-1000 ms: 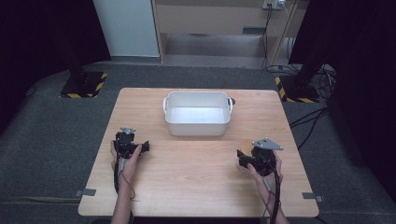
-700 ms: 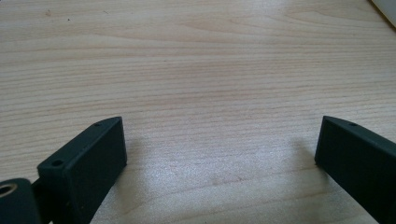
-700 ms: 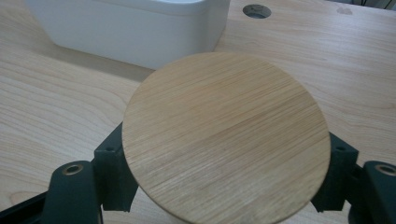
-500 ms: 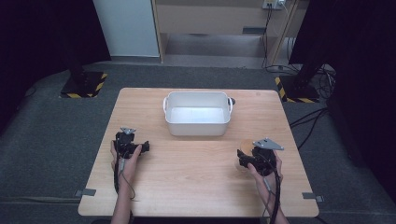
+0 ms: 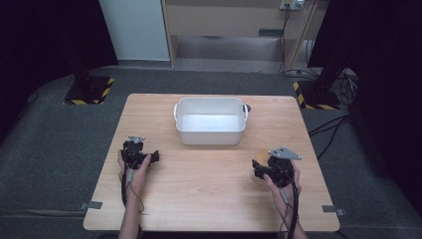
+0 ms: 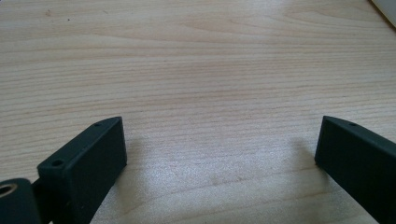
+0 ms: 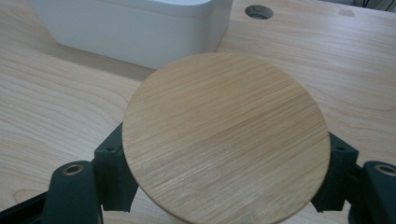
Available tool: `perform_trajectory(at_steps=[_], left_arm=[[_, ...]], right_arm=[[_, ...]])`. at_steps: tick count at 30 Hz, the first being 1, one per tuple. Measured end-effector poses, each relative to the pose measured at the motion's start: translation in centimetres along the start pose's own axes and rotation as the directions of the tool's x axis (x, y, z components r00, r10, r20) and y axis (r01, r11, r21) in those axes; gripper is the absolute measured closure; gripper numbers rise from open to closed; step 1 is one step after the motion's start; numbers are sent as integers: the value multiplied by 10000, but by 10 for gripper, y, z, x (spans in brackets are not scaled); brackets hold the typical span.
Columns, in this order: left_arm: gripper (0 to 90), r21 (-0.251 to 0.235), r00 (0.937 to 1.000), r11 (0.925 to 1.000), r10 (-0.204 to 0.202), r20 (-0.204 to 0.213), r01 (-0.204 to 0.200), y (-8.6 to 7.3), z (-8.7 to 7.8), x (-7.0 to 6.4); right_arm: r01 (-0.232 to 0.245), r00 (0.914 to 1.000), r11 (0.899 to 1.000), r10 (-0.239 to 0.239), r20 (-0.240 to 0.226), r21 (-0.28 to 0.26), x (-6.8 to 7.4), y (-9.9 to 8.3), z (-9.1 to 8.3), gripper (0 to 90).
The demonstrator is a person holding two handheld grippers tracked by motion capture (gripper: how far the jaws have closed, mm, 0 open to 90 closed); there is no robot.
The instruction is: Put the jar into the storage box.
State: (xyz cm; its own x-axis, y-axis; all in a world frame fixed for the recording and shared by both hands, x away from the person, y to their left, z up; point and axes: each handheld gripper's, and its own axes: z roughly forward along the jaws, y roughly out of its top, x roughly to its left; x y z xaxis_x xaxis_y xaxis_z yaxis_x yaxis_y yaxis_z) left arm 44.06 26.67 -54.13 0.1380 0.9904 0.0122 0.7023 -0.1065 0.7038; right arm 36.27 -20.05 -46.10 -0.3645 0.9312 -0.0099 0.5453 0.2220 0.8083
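Observation:
A round wooden disc [image 7: 226, 135] is clamped at its edges between the two black jaws of my right gripper [image 7: 226, 161], which is shut on it. In the high view that right gripper [image 5: 263, 169] is held at the table's right front, with the disc [image 5: 260, 153] just above the wood. My left gripper [image 5: 152, 158] rests low at the left front. Its jaws stand wide apart over bare wood, so the left gripper [image 6: 219, 140] is open and holds nothing.
A white rectangular tub [image 5: 210, 121] with small handles stands at the middle back of the wooden table [image 5: 209, 199]; its wall [image 7: 130, 28] lies just beyond the disc. A round cable hole [image 7: 258, 11] sits behind the tub's right end. Cables trail from both grippers toward the front edge.

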Motion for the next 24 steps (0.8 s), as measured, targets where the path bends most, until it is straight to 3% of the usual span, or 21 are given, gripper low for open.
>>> perform_trajectory(at_steps=[13,24], left_arm=[[5,-1,10000,10000,-2,3,2,0,0,0],[6,-16,10000,10000,-19,5,19,0,0,0]], right_arm=[[490,9986,9986,-494,-183,-203,4,31,-19,263],[799,9935,9967,-806,-805,-117,7,69,-28,263]])
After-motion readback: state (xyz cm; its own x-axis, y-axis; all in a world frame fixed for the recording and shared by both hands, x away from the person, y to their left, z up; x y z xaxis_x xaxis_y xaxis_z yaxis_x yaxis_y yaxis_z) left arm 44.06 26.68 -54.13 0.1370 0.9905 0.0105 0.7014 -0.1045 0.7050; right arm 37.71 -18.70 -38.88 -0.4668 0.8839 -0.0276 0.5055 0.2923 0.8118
